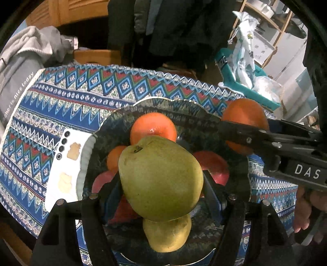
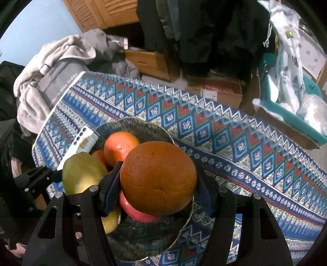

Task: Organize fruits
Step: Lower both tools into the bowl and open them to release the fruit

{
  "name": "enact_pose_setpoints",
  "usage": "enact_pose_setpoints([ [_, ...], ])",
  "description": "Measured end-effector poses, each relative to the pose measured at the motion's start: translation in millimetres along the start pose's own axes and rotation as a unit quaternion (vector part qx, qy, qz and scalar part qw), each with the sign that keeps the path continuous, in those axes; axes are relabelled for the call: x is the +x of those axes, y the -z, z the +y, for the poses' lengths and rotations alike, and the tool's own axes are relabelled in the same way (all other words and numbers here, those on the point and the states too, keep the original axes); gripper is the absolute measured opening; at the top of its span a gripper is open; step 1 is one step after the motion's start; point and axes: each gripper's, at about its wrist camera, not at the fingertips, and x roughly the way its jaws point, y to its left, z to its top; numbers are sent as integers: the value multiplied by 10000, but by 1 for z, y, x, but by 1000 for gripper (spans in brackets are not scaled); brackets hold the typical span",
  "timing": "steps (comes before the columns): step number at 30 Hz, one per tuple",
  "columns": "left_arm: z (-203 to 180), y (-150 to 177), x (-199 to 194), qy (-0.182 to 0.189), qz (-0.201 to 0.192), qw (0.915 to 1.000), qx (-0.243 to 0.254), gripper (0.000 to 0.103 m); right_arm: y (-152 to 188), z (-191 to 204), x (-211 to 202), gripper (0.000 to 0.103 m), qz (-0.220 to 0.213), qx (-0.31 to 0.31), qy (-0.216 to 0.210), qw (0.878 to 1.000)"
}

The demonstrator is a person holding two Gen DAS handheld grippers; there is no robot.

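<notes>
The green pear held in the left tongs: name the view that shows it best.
The left wrist view. The green pear fills the centre there, stem end and skin plain, gripped over the glass bowl. The right wrist view shows only part of it at the left, behind the large orange.

A lived-in home: heaped clothes [image 2: 51,67], wooden louvred doors [image 2: 98,12], cardboard boxes [image 2: 216,90] around a patterned tablecloth [image 2: 224,131].

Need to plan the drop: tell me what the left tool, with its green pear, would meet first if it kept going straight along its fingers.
Probably the yellow pear lying in the dark bowl: it sits directly under the held green pear between the left tool's fingers. Depth is unclear, so the gap can't be judged.
</notes>
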Motion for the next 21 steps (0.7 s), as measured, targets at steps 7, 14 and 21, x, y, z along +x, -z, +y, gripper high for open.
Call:
enact_pose_setpoints([
  [7, -6, -4, -12, -110, -261, 9994, 198, 73, 1, -6, 16, 66, 166, 138, -97, 9997],
  [14, -3, -2, -9, -99, -132, 9997, 183, 73, -3, -3, 16, 69, 150, 159, -195, 9996],
  [21, -3, -1, -20, -152, -238, 9995, 167, 74, -6, 4, 1, 69, 24, 75, -164, 9998],
])
